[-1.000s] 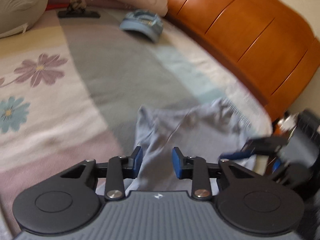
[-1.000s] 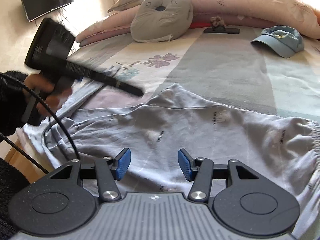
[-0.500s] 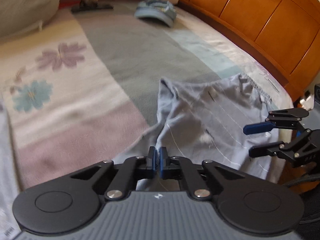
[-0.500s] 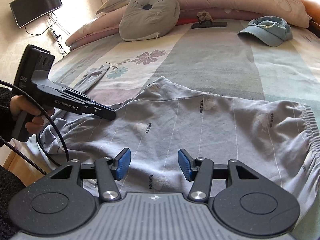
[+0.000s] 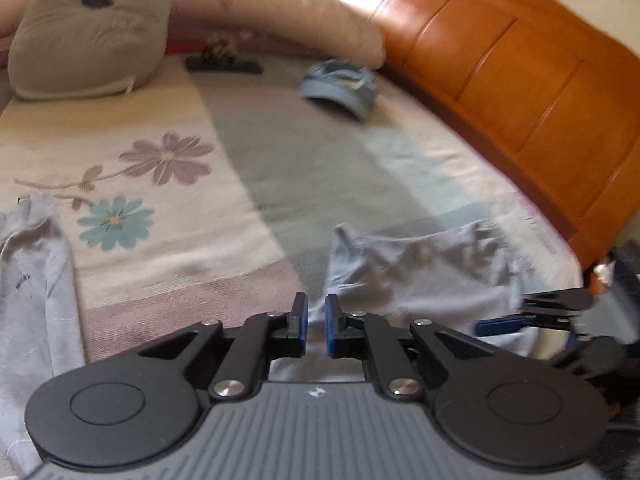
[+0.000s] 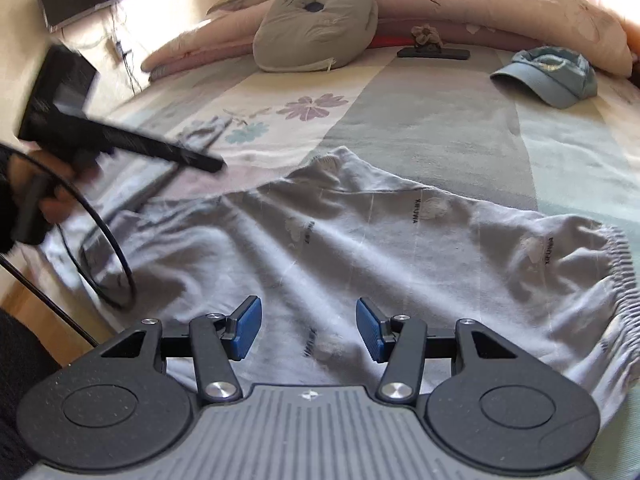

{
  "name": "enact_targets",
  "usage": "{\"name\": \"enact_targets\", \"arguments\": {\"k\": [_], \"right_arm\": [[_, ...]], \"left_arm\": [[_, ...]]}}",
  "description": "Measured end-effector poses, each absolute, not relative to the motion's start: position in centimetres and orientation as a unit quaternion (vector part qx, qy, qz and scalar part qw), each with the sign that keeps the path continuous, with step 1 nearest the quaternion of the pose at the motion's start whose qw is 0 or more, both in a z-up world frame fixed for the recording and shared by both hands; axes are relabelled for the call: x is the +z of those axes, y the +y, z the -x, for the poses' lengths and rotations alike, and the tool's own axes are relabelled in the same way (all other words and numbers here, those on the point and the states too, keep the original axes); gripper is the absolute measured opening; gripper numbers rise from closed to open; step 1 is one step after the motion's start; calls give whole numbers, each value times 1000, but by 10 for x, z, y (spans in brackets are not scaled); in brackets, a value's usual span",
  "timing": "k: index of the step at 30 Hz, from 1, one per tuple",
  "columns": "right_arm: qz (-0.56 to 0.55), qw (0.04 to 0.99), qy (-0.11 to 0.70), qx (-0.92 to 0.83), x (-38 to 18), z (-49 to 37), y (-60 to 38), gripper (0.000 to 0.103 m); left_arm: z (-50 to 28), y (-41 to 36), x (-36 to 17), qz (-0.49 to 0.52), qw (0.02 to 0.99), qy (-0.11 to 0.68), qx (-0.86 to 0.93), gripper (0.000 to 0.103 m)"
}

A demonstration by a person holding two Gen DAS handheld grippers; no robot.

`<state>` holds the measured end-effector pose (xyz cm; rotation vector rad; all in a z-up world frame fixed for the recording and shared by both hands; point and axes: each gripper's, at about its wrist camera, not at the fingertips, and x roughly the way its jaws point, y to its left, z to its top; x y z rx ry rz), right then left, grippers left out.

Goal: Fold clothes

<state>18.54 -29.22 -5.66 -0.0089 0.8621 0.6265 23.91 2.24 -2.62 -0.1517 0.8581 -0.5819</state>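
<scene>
Light grey-blue printed trousers (image 6: pixel 400 240) lie spread across the bed, elastic waistband to the right. My right gripper (image 6: pixel 308 328) hovers open just above their near edge, nothing between its blue pads. In the left wrist view the trousers (image 5: pixel 420 280) lie right of centre, and one leg (image 5: pixel 32 280) runs along the left edge. My left gripper (image 5: pixel 316 320) has its jaws parted by a narrow gap, and no cloth is pinched. From the right wrist view the left gripper (image 6: pixel 208 164) is blurred, held by a hand above the trousers' far-left part. The right gripper (image 5: pixel 520 316) shows at the right.
A blue cap (image 6: pixel 552 76) lies at the back right of the bed. A grey cushion (image 6: pixel 316 28) and pink pillows (image 6: pixel 500 4) line the far side, with a dark flat object (image 6: pixel 432 53) in front. An orange wooden headboard (image 5: pixel 520 80) runs along the right. A black cable (image 6: pixel 104 240) loops over the cloth.
The left gripper was shut low on the trousers half a second ago; now its jaws have parted slightly and it has lifted and swung. The right gripper stays open in place.
</scene>
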Motion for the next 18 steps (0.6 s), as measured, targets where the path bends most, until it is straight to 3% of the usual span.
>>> {"name": "enact_targets", "arguments": {"k": [6, 11, 16, 18], "right_arm": [[21, 864, 420, 278, -56, -176, -306, 59], [36, 865, 427, 261, -56, -168, -317, 62], [48, 871, 425, 240, -54, -165, -326, 62], [53, 884, 405, 228, -54, -173, -324, 62]], "left_arm": [[-219, 13, -65, 68, 823, 490, -279, 10], [-198, 43, -77, 162, 804, 519, -243, 10], [-214, 25, -59, 98, 816, 503, -268, 13], [-220, 17, -59, 95, 811, 499, -289, 20]]}}
